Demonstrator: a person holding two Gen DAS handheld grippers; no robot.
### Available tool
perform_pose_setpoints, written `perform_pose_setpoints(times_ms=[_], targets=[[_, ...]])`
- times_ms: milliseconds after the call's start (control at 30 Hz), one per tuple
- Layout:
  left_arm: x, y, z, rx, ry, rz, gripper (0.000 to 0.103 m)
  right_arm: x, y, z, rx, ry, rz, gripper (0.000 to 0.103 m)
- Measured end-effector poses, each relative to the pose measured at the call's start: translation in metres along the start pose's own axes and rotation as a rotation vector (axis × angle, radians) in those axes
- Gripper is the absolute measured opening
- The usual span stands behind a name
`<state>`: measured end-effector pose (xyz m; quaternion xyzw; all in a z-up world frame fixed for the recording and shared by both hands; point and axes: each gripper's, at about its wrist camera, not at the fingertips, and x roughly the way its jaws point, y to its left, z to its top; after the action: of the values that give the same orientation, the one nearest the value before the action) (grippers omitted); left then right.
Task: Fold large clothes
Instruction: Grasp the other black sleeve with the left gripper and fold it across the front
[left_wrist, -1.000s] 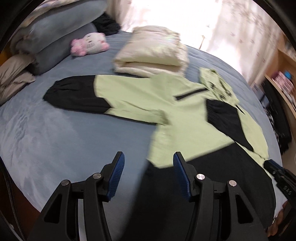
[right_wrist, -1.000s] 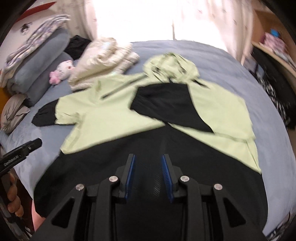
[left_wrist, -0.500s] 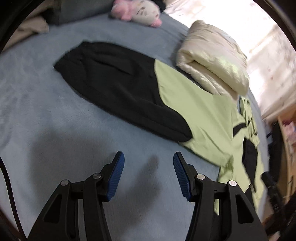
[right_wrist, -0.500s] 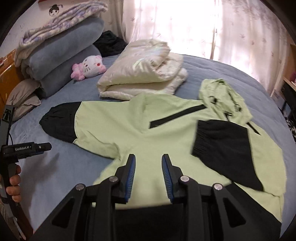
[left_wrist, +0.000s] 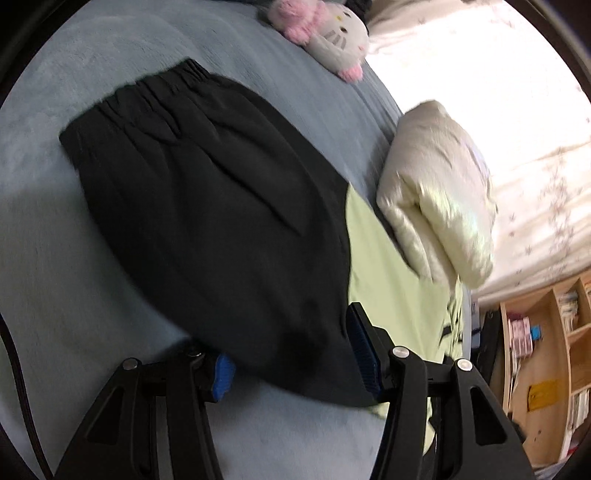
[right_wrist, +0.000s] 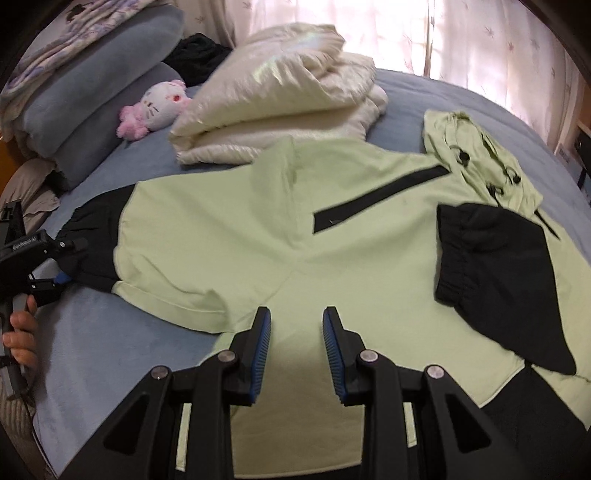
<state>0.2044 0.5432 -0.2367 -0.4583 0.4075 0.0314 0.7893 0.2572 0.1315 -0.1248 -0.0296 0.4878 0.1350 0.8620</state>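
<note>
A light green hoodie (right_wrist: 229, 229) with black sleeves lies spread flat on the blue bed (right_wrist: 110, 350). Its right sleeve (right_wrist: 491, 273) is folded across the chest, below the hood (right_wrist: 476, 155). The other black sleeve (left_wrist: 207, 221) stretches out to the left. My left gripper (left_wrist: 288, 343) is down at that sleeve, jaws wide; the black fabric lies across the gap and covers part of one pad. The right wrist view shows this gripper (right_wrist: 66, 262) at the sleeve (right_wrist: 96, 236), held by a hand (right_wrist: 18, 332). My right gripper (right_wrist: 296, 317) hovers over the green body, jaws narrowly apart and empty.
A folded cream quilted bundle (right_wrist: 280, 99) lies just behind the hoodie's shoulder. A pink-and-white plush toy (right_wrist: 155, 107) and stacked grey bedding (right_wrist: 92, 85) sit at the back left. A wooden bookshelf (left_wrist: 546, 350) stands beyond the bed, with bright curtains behind.
My left gripper swung from the hem out to the left sleeve, rolled and dropped until the black fabric lay between its fingers. My right gripper moved forward from the black hem to over the green body.
</note>
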Motion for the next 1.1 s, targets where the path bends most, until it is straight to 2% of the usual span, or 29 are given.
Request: perform_pose_setpoints(times_ms=[33, 67, 133, 233, 333, 433, 533, 567, 633, 700, 767, 900, 1000, 1100], targets=[[0.0, 0.0, 0.002, 0.004, -0.021, 0.022, 0.043, 0.003, -0.003, -0.001, 0.013, 0.008, 0.001, 0.029], [-0.001, -0.002, 0.004, 0.016, -0.039, 0.051, 0.028, 0.005, -0.006, -0.003, 0.027, 0.02, 0.004, 0.029], [-0.002, -0.013, 0.005, 0.074, -0.087, 0.154, 0.008, 0.01, -0.012, -0.006, 0.058, 0.046, 0.012, 0.029], [-0.01, -0.038, 0.0, 0.159, -0.142, 0.198, 0.004, 0.01, -0.017, -0.012, 0.078, 0.064, 0.025, 0.029], [-0.027, -0.09, -0.015, 0.312, -0.188, 0.201, 0.004, 0.0, -0.024, -0.017, 0.088, 0.057, 0.037, 0.029], [-0.048, -0.17, -0.048, 0.507, -0.236, 0.154, 0.004, -0.014, -0.035, -0.021, 0.114, 0.046, 0.05, 0.029], [-0.064, -0.24, -0.089, 0.668, -0.243, 0.074, 0.004, -0.037, -0.056, -0.024, 0.158, 0.016, 0.06, 0.029], [-0.064, -0.268, -0.108, 0.729, -0.23, 0.047, 0.004, -0.046, -0.064, -0.025, 0.173, 0.002, 0.061, 0.029], [-0.063, -0.302, -0.14, 0.811, -0.207, 0.017, 0.004, -0.065, -0.082, -0.029, 0.21, -0.033, 0.06, 0.029], [-0.046, -0.339, -0.18, 0.885, -0.167, -0.011, 0.004, -0.081, -0.1, -0.034, 0.244, -0.062, 0.055, 0.029], [-0.026, -0.361, -0.207, 0.917, -0.125, -0.025, 0.004, -0.099, -0.123, -0.043, 0.276, -0.089, 0.038, 0.029], [0.026, -0.377, -0.273, 0.908, 0.032, -0.038, 0.004, -0.123, -0.169, -0.068, 0.333, -0.108, -0.022, 0.029], [0.075, -0.379, -0.318, 0.917, 0.162, 0.018, 0.007, -0.131, -0.202, -0.089, 0.388, -0.091, -0.045, 0.029], [0.1, -0.37, -0.35, 0.948, 0.24, 0.063, 0.021, -0.135, -0.23, -0.112, 0.436, -0.063, -0.035, 0.03]])
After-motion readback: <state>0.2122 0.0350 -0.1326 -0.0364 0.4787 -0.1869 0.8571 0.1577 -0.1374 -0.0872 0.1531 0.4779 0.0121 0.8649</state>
